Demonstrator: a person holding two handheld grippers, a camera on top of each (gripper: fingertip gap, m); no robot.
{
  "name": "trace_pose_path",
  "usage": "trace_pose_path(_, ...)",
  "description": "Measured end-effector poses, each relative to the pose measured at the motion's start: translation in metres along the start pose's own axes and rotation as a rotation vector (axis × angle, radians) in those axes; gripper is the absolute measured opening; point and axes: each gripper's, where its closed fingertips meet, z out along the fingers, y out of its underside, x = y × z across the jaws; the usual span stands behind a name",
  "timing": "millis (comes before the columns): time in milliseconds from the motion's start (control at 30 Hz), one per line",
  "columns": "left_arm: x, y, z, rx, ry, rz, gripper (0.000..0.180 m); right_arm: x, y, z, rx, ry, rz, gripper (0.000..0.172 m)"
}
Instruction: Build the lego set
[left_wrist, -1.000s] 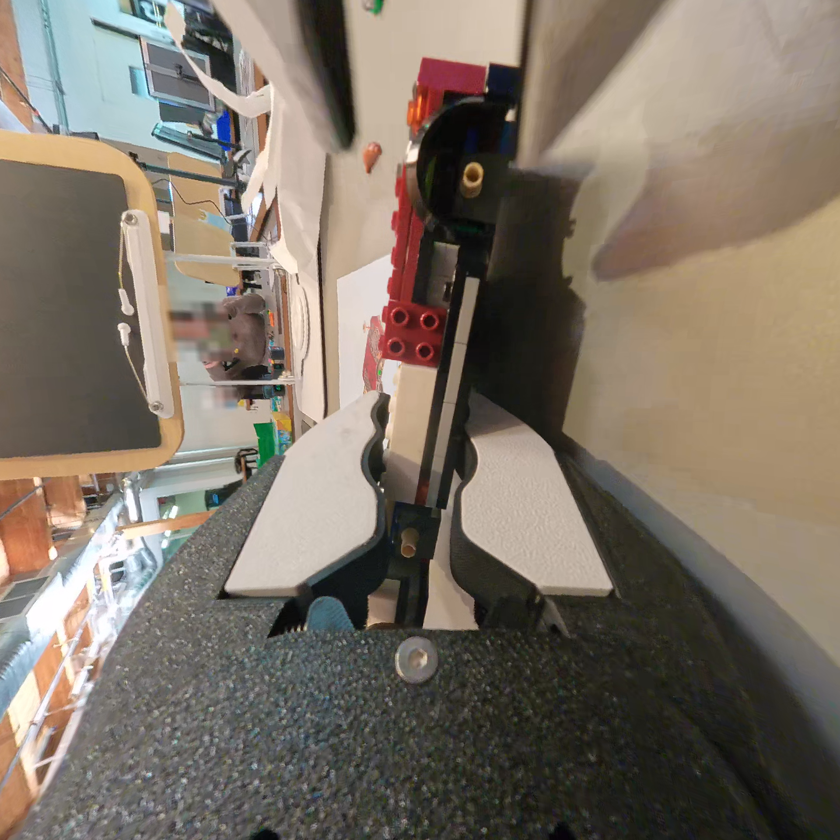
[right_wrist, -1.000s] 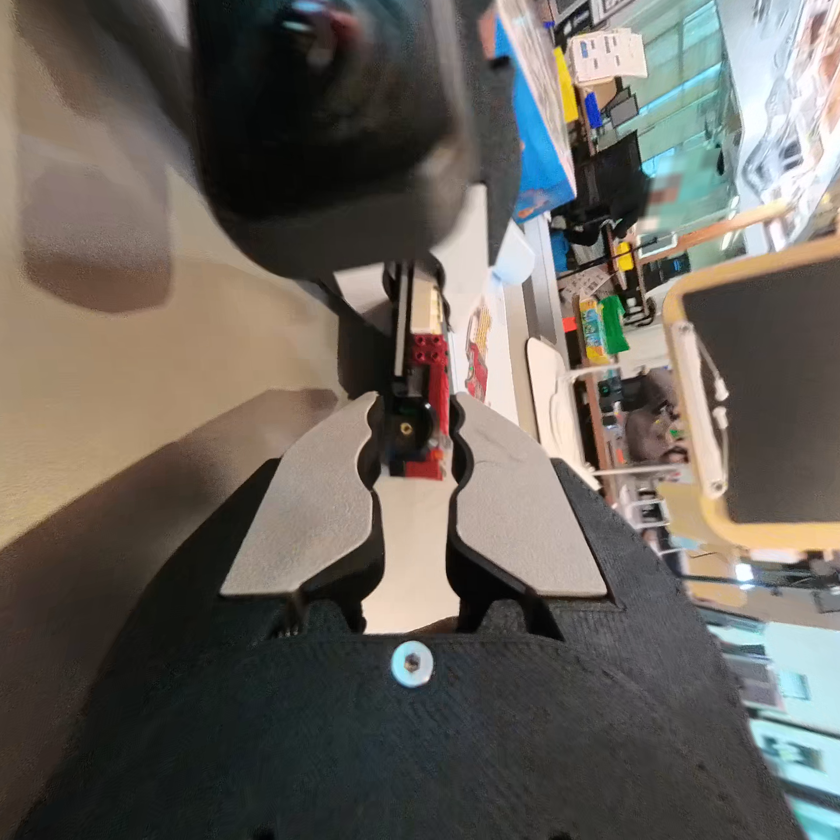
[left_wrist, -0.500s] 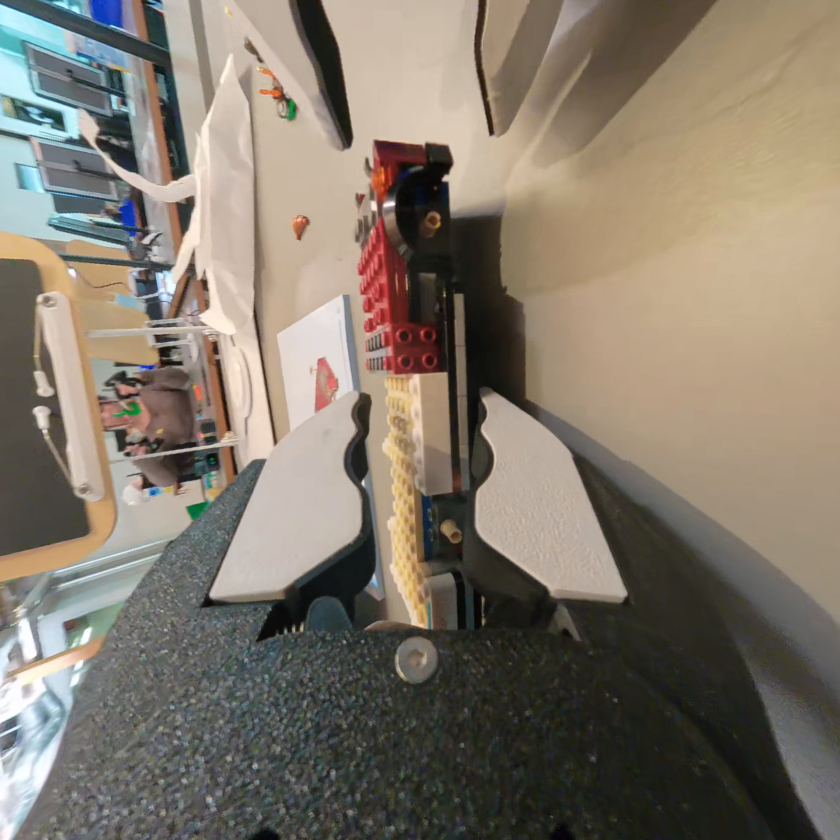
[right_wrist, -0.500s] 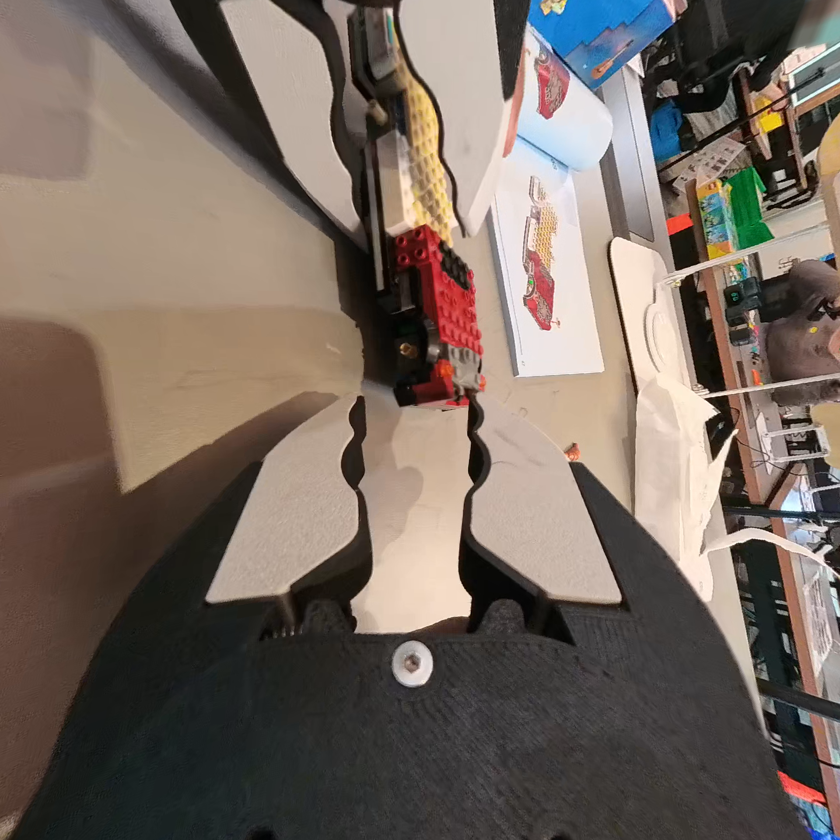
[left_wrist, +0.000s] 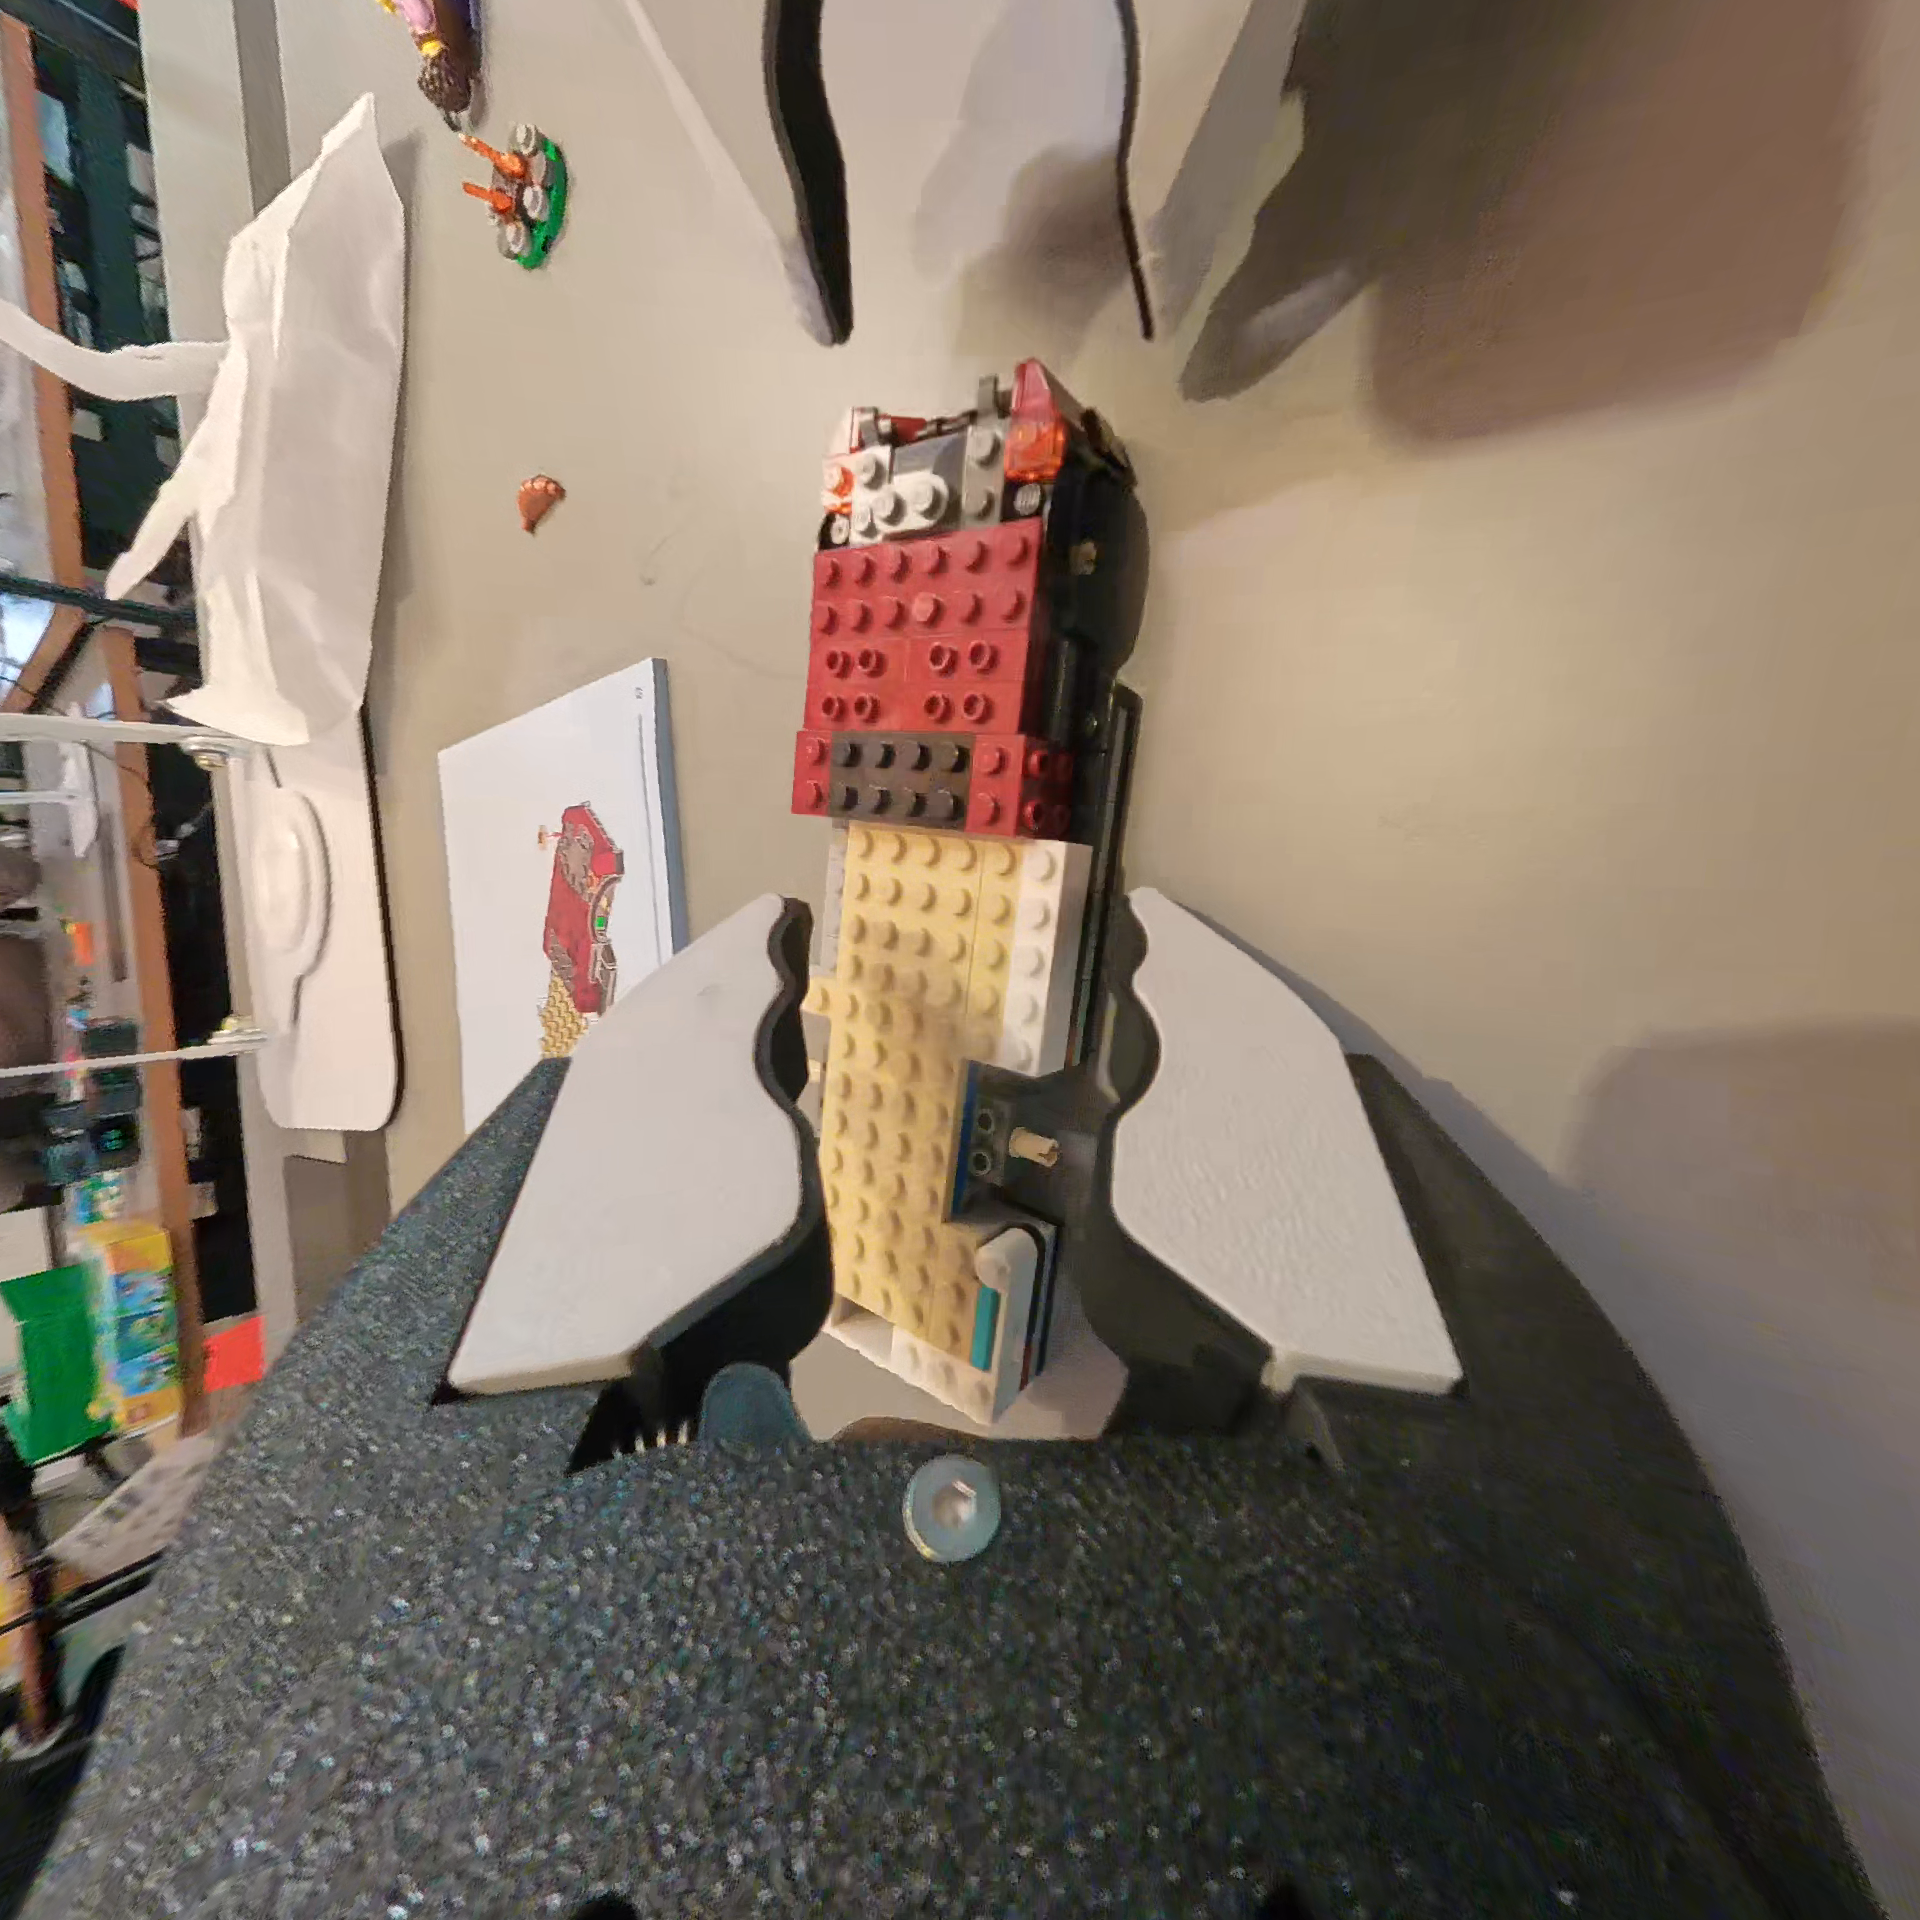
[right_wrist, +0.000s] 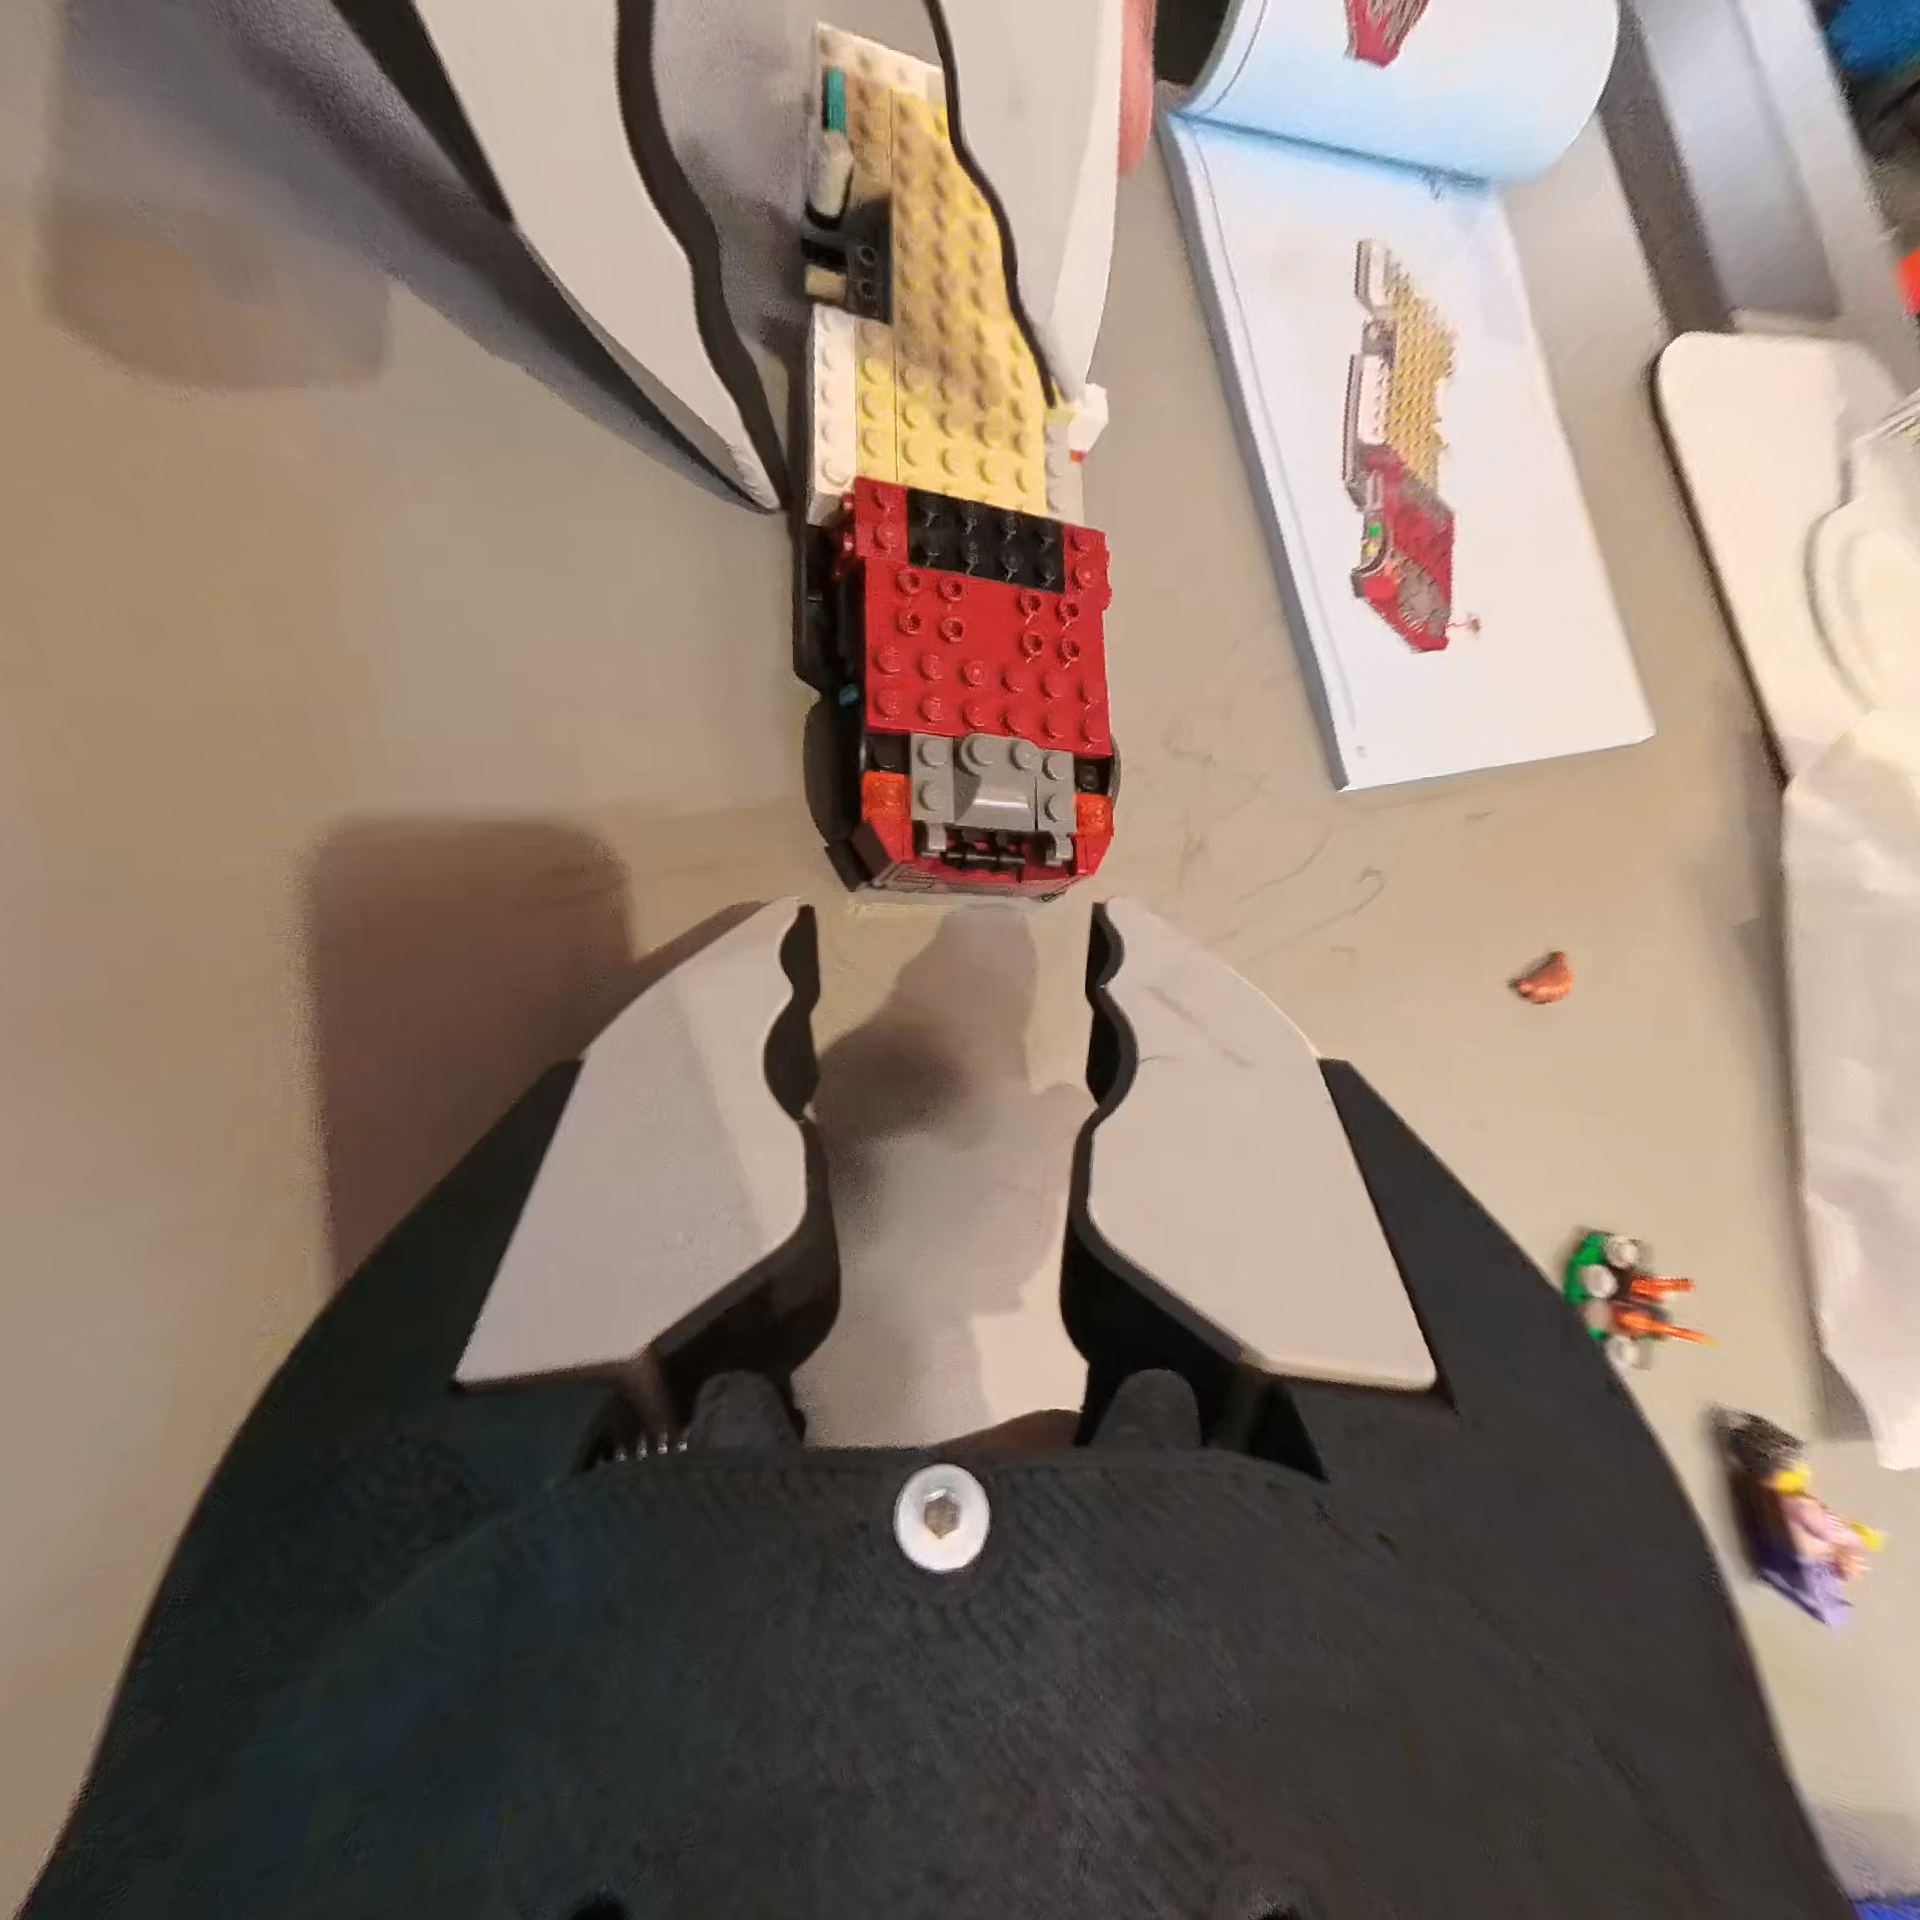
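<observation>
A brick-built vehicle (left_wrist: 935, 727), red at one end and tan and white at the other, rests on the beige table (left_wrist: 1455, 831). My left gripper (left_wrist: 961, 914) is open. The vehicle's tan and white end stands between its fingers, and the pads do not press on it. My right gripper (right_wrist: 951, 914) is open and empty, just short of the vehicle's red end (right_wrist: 987, 665). The left gripper's fingers (right_wrist: 582, 208) show at the top of the right wrist view, either side of the tan end. The right gripper's fingers (left_wrist: 810, 156) show at the top of the left wrist view.
An open instruction booklet (right_wrist: 1403, 416) lies beside the vehicle. A small orange-brown piece (right_wrist: 1543, 977), a green and orange piece (right_wrist: 1621, 1299) and a small figure (right_wrist: 1787, 1507) lie on the table. A white paper bag (left_wrist: 291, 416) and a white board (left_wrist: 312, 935) lie beyond them. Tip to tip, the grippers are about 9 cm apart.
Both grippers were shut on the vehicle's ends a second ago and have opened and let it go. The right gripper has drawn back from the red end.
</observation>
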Motion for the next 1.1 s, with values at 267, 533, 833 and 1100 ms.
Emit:
trace_pose_path(267,-0.016,-0.016,-0.018,0.227,0.007,-0.168,0.062,-0.001,-0.018,0.017,0.101,-0.113,0.168,0.071)
trace_pose_path(533,-0.043,-0.017,-0.024,0.37,-0.113,-0.271,0.063,-0.008,-0.014,0.024,0.025,-0.082,0.084,0.059)
trace_pose_path(833,-0.042,-0.015,-0.023,0.399,-0.078,-0.312,0.063,-0.049,-0.022,-0.011,0.079,-0.301,-0.026,0.054)
trace_pose_path(1100,-0.07,0.007,-0.01,0.268,-0.019,-0.421,0.071,0.044,-0.01,0.016,0.07,0.062,0.189,0.055)
